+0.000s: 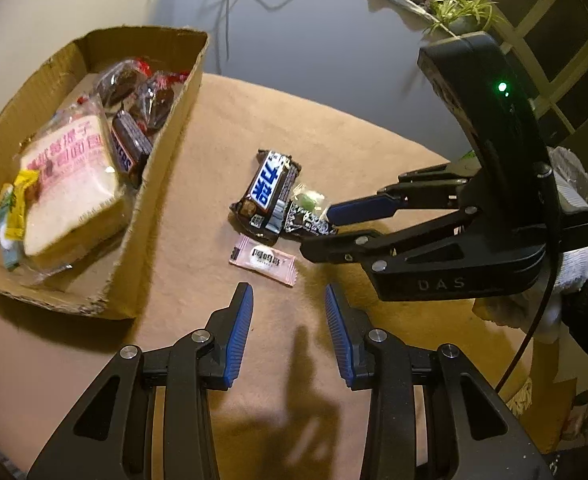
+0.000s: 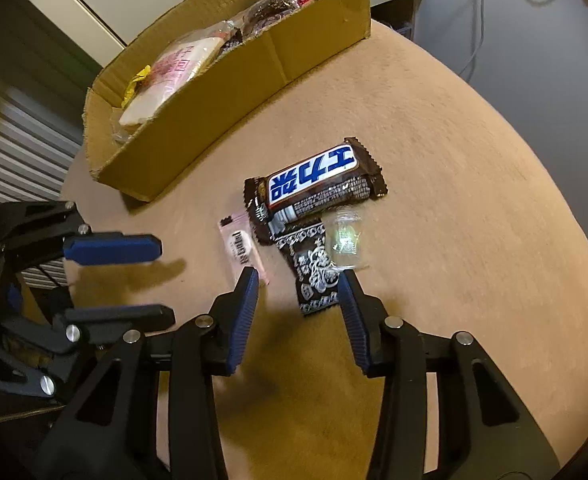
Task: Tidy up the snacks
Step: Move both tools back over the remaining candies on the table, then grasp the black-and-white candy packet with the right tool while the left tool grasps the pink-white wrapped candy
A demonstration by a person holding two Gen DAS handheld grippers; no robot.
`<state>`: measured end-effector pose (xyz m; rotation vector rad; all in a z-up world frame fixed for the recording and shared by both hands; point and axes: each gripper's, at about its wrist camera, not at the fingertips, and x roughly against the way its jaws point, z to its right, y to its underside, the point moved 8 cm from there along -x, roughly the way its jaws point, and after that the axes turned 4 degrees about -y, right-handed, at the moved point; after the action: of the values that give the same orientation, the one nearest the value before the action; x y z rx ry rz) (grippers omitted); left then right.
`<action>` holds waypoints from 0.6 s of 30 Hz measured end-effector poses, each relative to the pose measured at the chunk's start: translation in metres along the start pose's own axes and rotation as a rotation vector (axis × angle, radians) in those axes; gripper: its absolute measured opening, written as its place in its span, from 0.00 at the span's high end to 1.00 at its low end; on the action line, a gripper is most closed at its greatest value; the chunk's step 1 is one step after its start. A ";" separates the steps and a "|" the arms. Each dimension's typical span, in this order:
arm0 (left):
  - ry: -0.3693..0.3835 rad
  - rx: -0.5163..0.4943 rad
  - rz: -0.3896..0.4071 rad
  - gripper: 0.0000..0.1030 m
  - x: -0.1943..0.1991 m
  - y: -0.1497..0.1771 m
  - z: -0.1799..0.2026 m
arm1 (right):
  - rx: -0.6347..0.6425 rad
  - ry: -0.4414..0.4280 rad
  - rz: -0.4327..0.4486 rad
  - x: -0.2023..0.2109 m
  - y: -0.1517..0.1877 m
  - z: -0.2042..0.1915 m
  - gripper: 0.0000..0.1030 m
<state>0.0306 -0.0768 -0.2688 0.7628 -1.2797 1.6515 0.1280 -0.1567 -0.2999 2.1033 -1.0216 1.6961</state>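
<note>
On the tan round table (image 1: 334, 140) lie a brown chocolate bar with a blue-and-white label (image 1: 268, 192) (image 2: 314, 184), a dark patterned packet (image 1: 308, 222) (image 2: 314, 272), a clear-wrapped green candy (image 1: 310, 200) (image 2: 346, 240) and a pink packet (image 1: 263, 260) (image 2: 242, 244). My left gripper (image 1: 288, 292) (image 2: 164, 280) is open, its tips just short of the pink packet. My right gripper (image 2: 298, 276) (image 1: 318, 230) is open, its fingers either side of the dark packet's near end without pressing on it.
A cardboard box (image 1: 166, 148) (image 2: 254, 80) at the table's left holds wrapped bread (image 1: 74, 184), a chocolate bar and several other snacks. A white-gloved hand (image 1: 570, 276) holds the right gripper. Beyond the table edge are cables (image 1: 230, 0) and a plant (image 1: 462, 4).
</note>
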 end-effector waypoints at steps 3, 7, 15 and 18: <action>-0.013 0.030 0.001 0.65 -0.007 0.002 -0.004 | 0.021 0.007 0.002 -0.006 -0.004 0.004 0.58; -0.030 0.073 0.008 0.65 -0.015 0.002 -0.009 | 0.065 0.045 -0.002 -0.013 -0.006 0.005 0.60; -0.066 0.091 0.000 0.65 -0.032 -0.001 -0.008 | 0.071 0.049 0.020 -0.012 -0.007 0.012 0.75; -0.086 0.092 -0.008 0.65 -0.039 0.000 -0.004 | 0.067 0.051 0.031 -0.010 -0.005 0.016 0.75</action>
<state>0.0475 -0.0834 -0.3035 0.9020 -1.2650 1.6964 0.1426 -0.1589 -0.3122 2.0839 -1.0013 1.8127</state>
